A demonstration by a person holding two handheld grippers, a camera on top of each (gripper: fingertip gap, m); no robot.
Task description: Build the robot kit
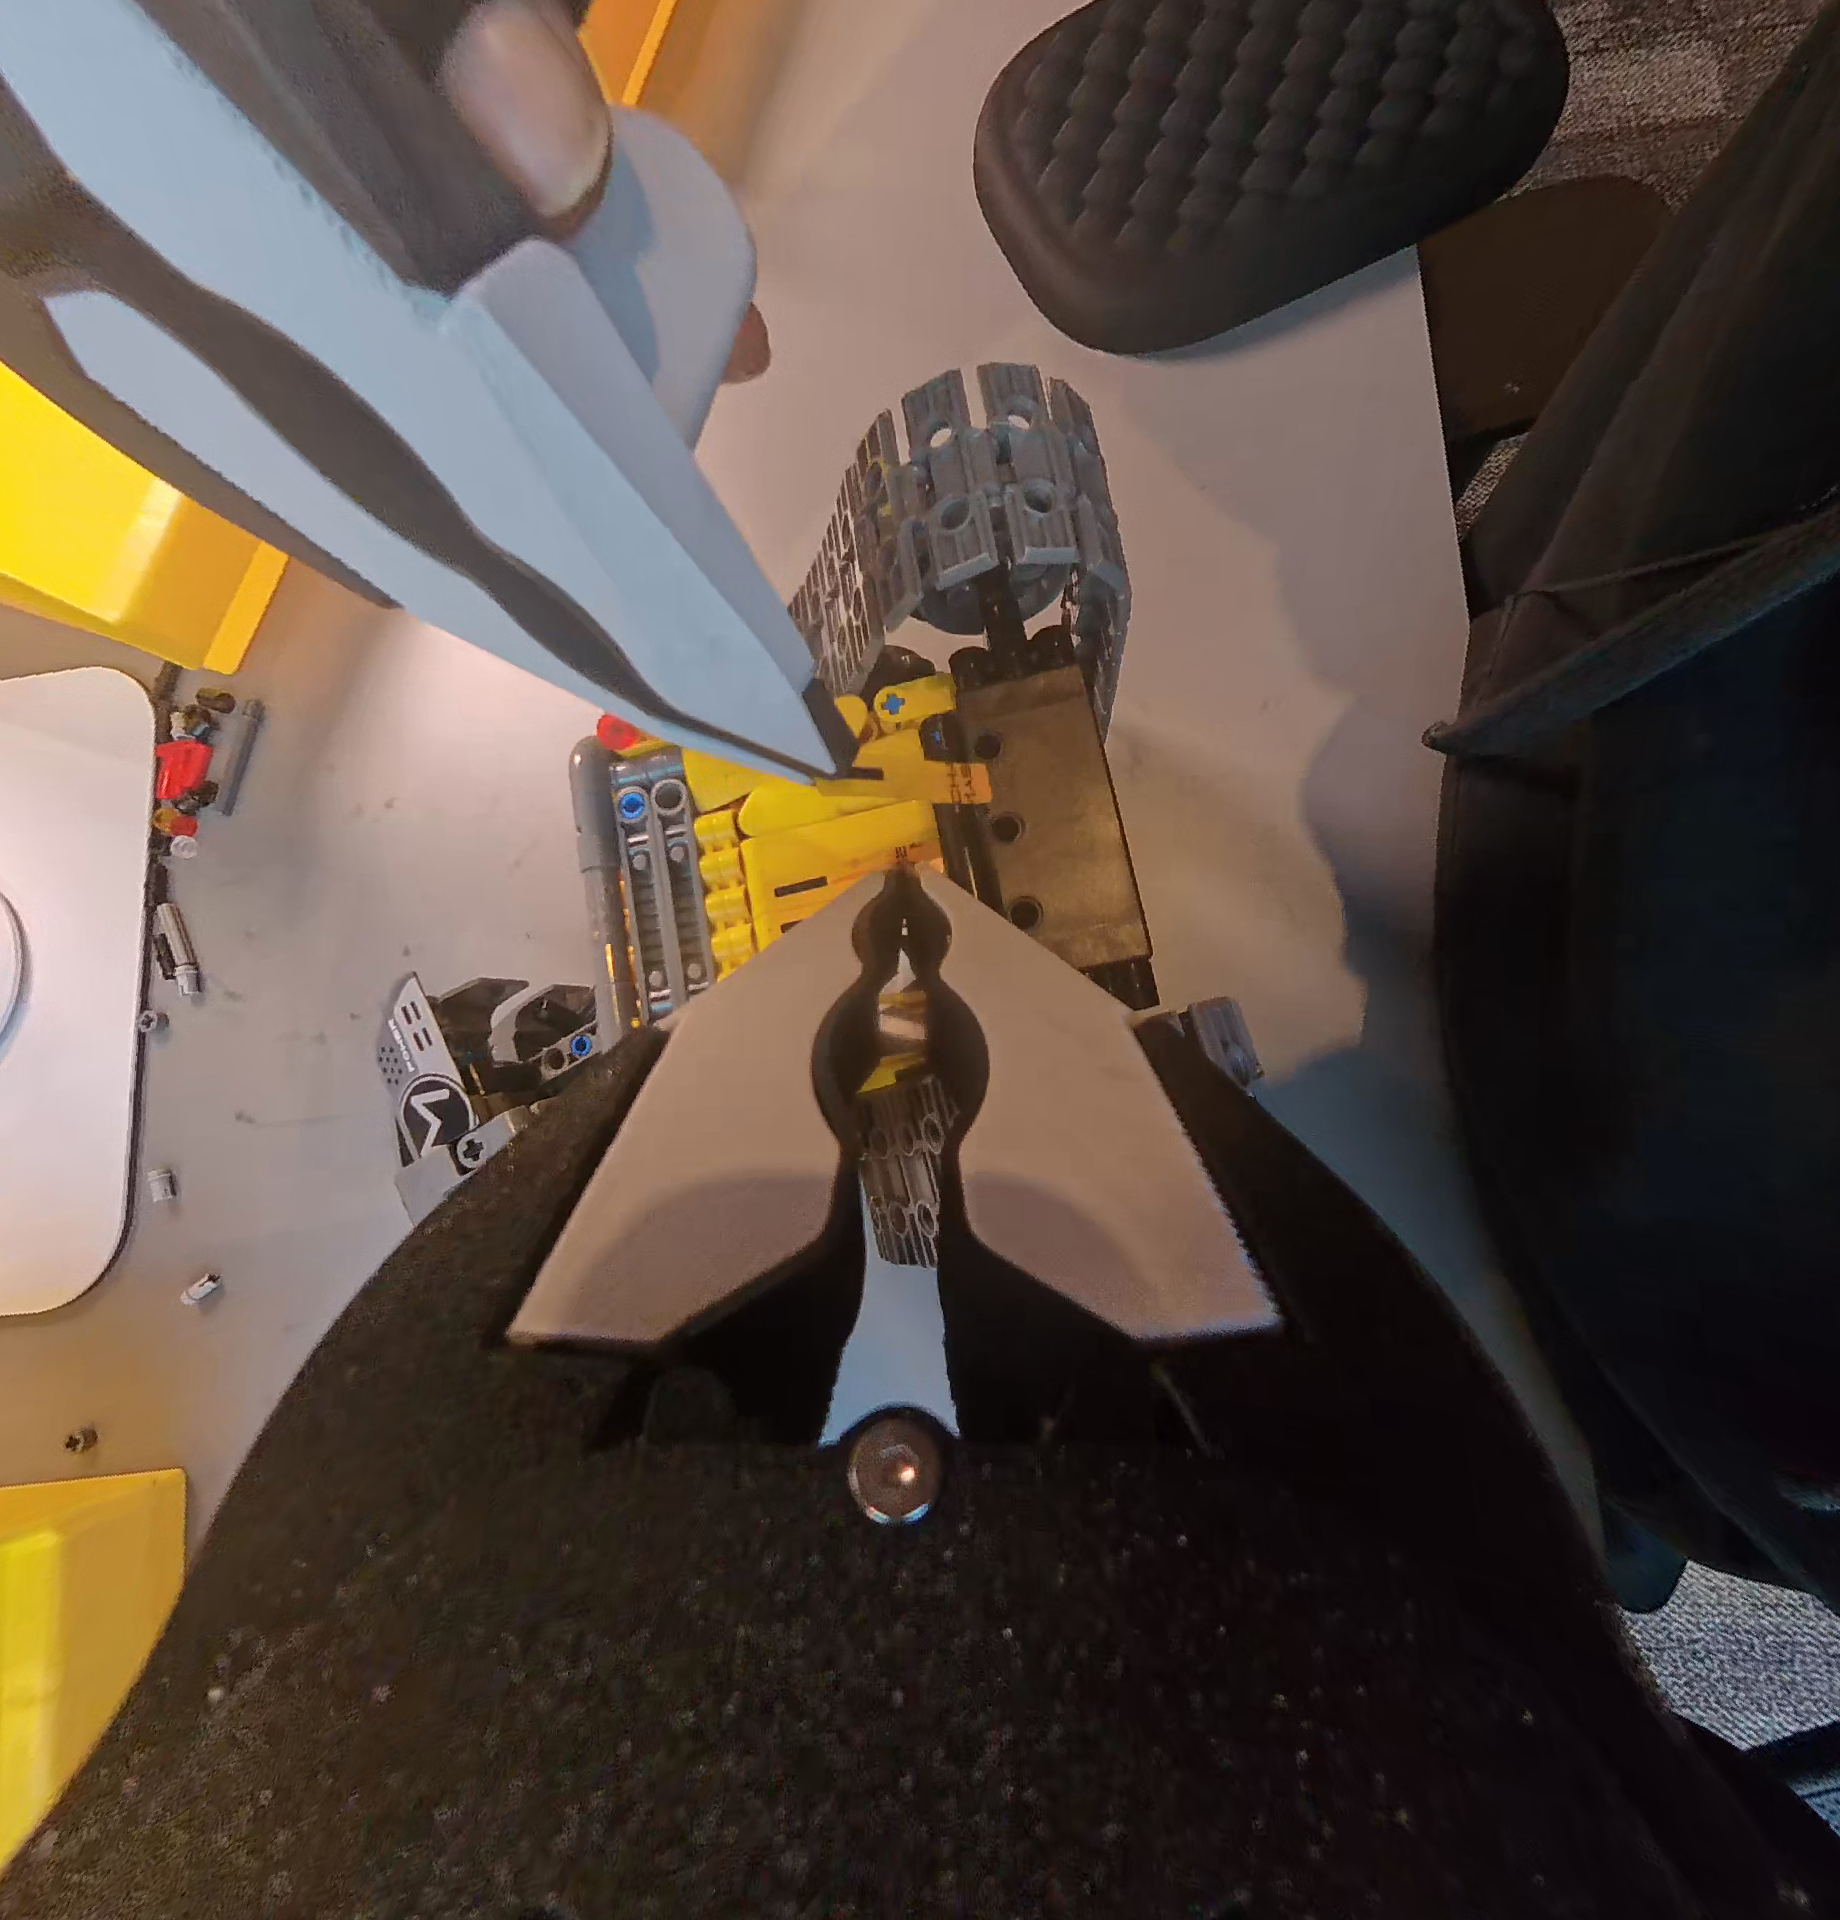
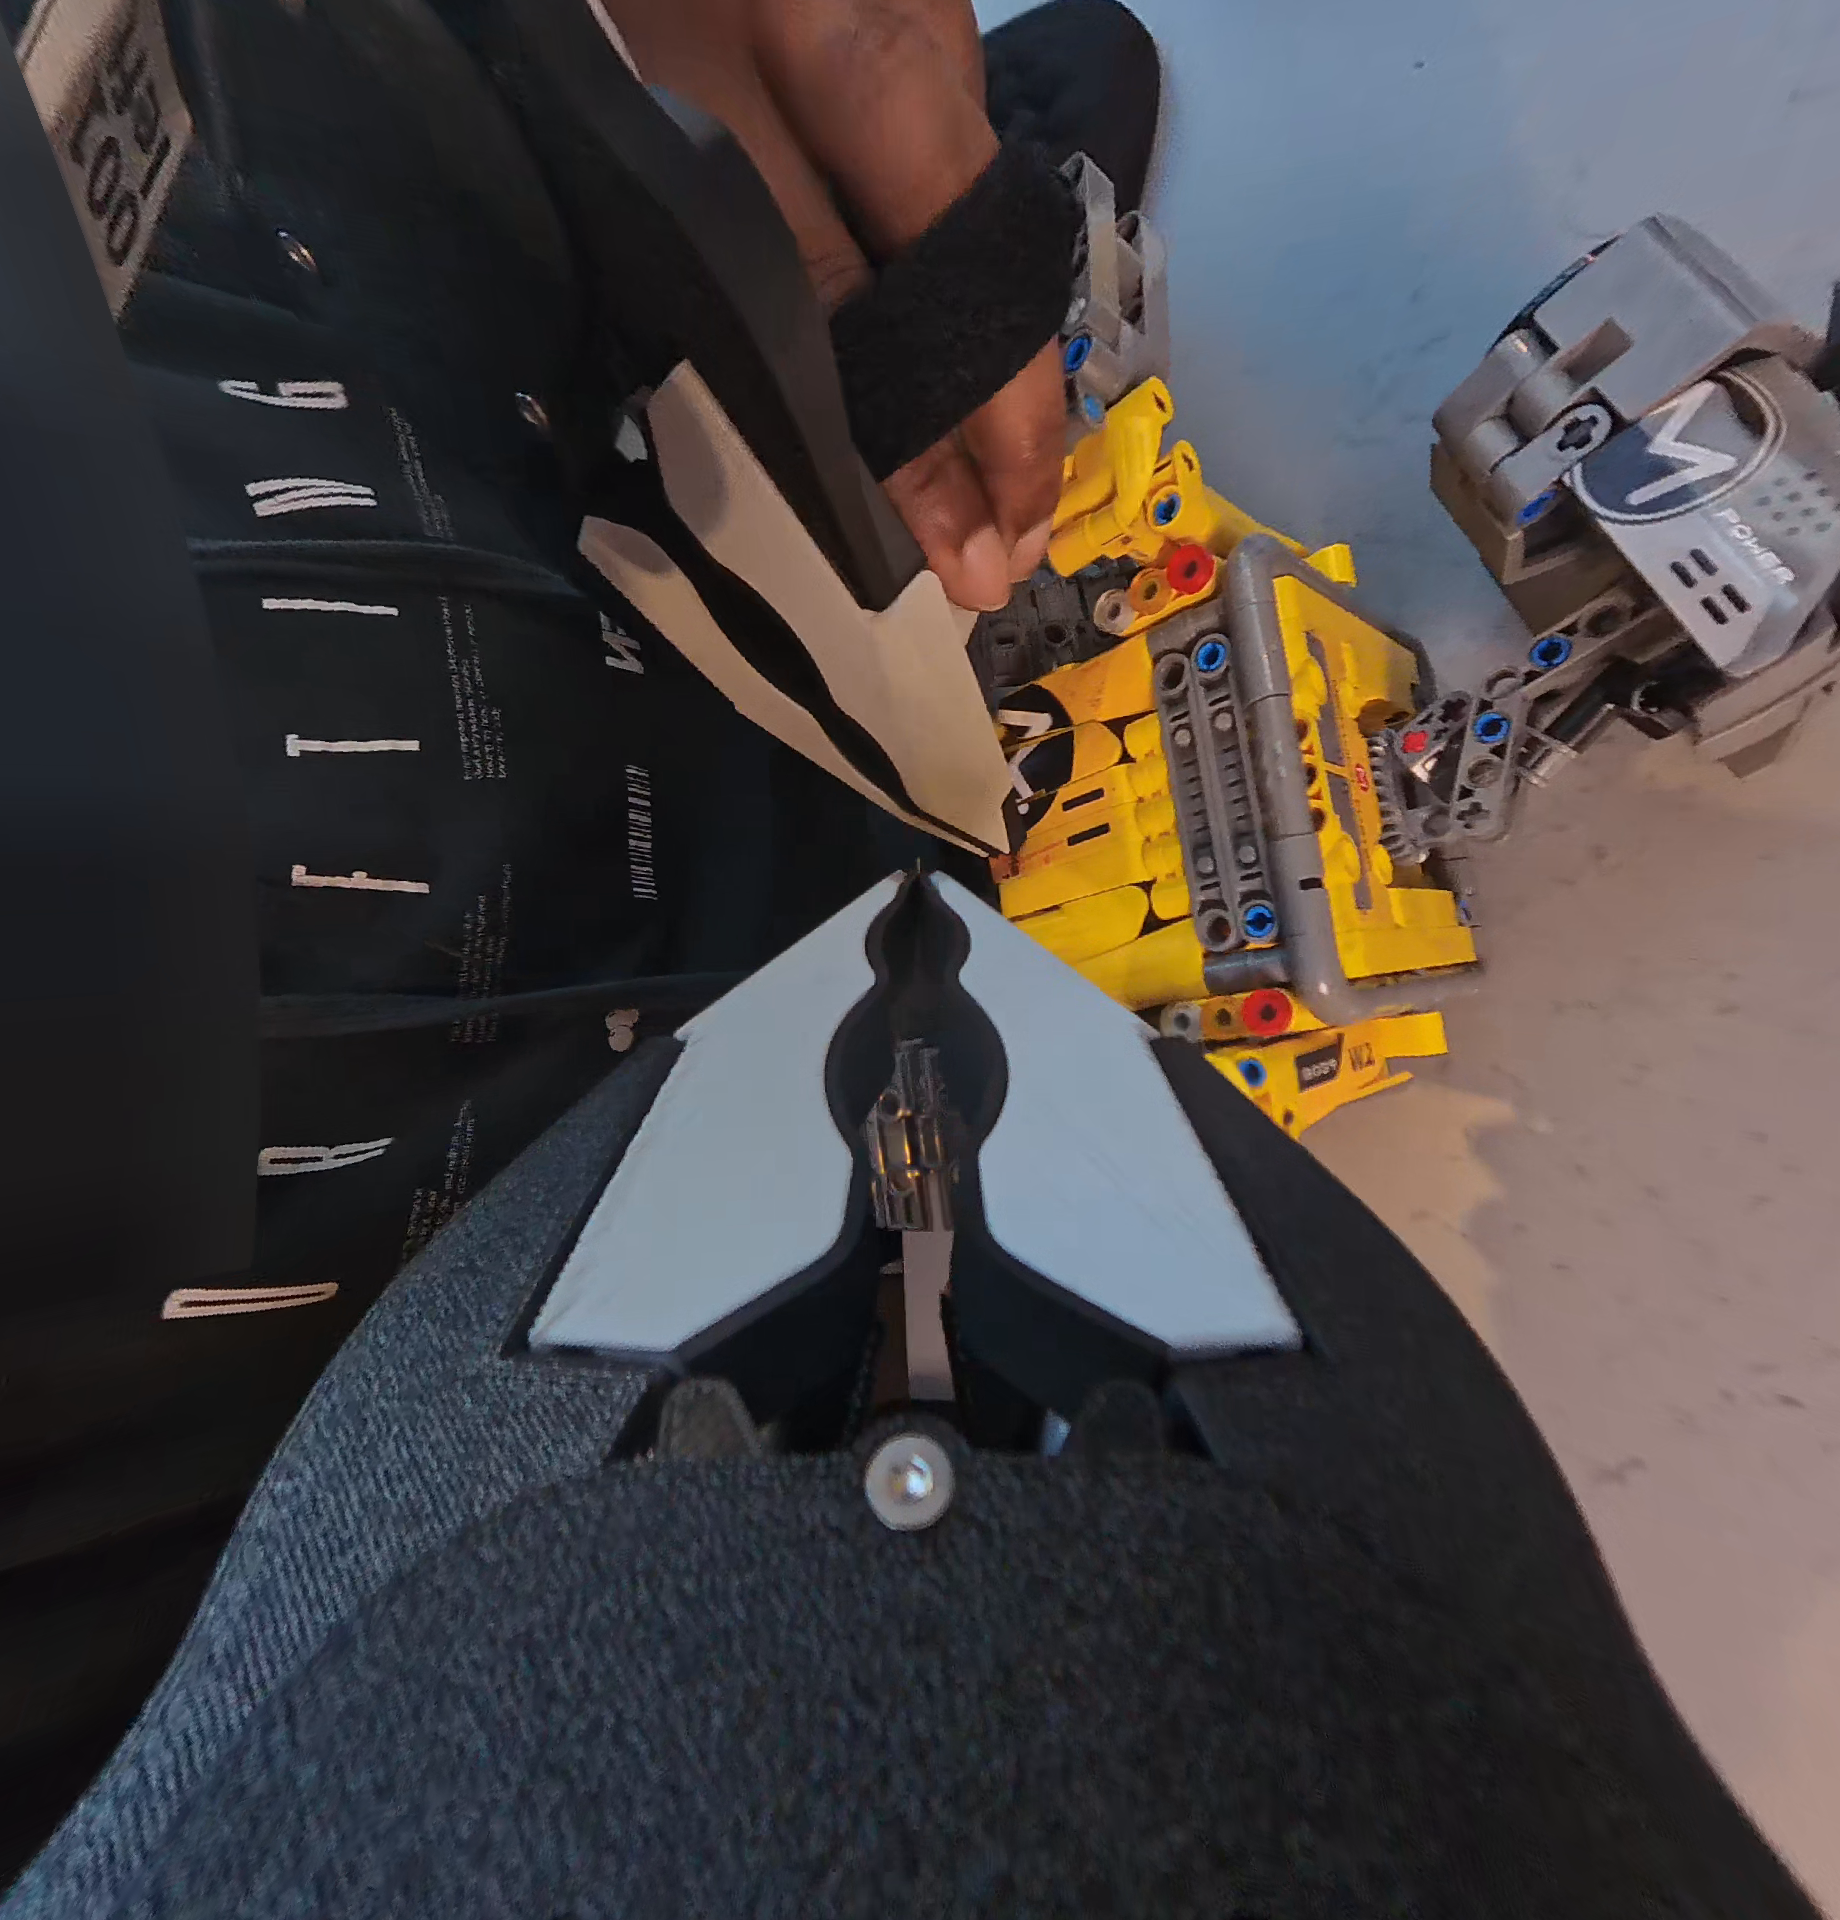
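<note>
Your left gripper (image 1: 900,883), jaws closed empty, touched the model (image 1: 854,831) ahead; right gripper (image 1: 833,764) pinched its top.

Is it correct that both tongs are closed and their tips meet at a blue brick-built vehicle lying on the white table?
Not quite: the vehicle is yellow, not blue. The left wrist view shows the left tongs and right tongs closed, tips at the yellow brick-built vehicle on the white table. Only small pins on it are blue.
</note>
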